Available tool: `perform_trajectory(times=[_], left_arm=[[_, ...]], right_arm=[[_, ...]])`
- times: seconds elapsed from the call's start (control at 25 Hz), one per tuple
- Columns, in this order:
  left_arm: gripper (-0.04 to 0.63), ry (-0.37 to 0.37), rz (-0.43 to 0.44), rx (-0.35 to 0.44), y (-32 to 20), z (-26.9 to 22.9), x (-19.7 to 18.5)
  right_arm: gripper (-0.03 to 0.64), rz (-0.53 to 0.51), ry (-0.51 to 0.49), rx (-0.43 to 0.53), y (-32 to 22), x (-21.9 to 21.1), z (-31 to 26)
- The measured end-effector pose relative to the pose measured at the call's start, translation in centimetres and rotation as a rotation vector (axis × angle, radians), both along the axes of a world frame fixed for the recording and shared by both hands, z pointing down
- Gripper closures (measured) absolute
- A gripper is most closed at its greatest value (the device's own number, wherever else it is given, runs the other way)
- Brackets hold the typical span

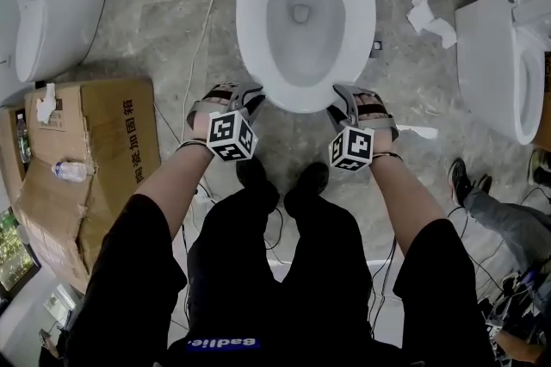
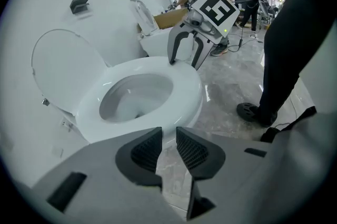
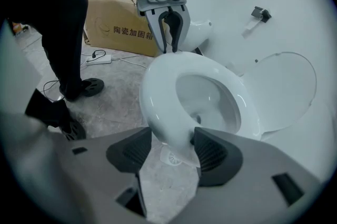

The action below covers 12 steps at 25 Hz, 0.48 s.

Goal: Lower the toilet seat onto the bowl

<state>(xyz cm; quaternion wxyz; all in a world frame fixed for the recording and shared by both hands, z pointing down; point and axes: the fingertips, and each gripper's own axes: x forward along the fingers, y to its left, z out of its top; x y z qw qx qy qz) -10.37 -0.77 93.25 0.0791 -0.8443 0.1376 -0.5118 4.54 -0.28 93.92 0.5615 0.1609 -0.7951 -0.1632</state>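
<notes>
Our left tool (image 2: 168, 139) holds its jaws a little apart, and nothing is between them: through the gap we see only the marble floor (image 1: 155, 29). It points down at the front left of the toilet seat (image 3: 158, 97), very near to its edge. Our right tool (image 3: 171, 146) has its jaws wide apart. The front right rim of the seat stands between them, but they are not closed on it.

The seat lies flat on the bowl (image 1: 301, 29), and the lid (image 2: 66, 70) stands upright behind it. Our black shoes (image 1: 254, 171) are on the floor just in front of the bowl. At the left a cardboard box (image 1: 95, 141) lies on the floor with a plastic bottle (image 1: 71, 171) on top. Two other toilets stand well apart from ours, one at the left (image 1: 52, 12) and one at the right (image 1: 495, 55).
</notes>
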Motion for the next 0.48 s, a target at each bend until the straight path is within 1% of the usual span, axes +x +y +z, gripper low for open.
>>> perform_trajectory(times=[0.16,0.28,0.36,0.48], left_arm=[[0.503,0.016,-0.004,0.0,0.0,0.0,-0.1],[0.503,0.012,-0.013,-0.018,0.0,-0.2,0.1],[0.503,0.027,-0.021,-0.03,0.3,-1.1,0.6],[0.503,0.054,-0.049,-0.043,0.8,-3.4,1.5]], right_arm=[[0.374,-0.011,-0.015,0.0,0.0,-0.1,0.1],[0.376,-0.009,-0.018,-0.01,0.2,0.0,-0.2],[0.376,0.014,-0.03,-0.036,0.8,-0.2,-0.8],[0.376,0.076,-0.061,-0.066,1.8,-0.3,-2.8]])
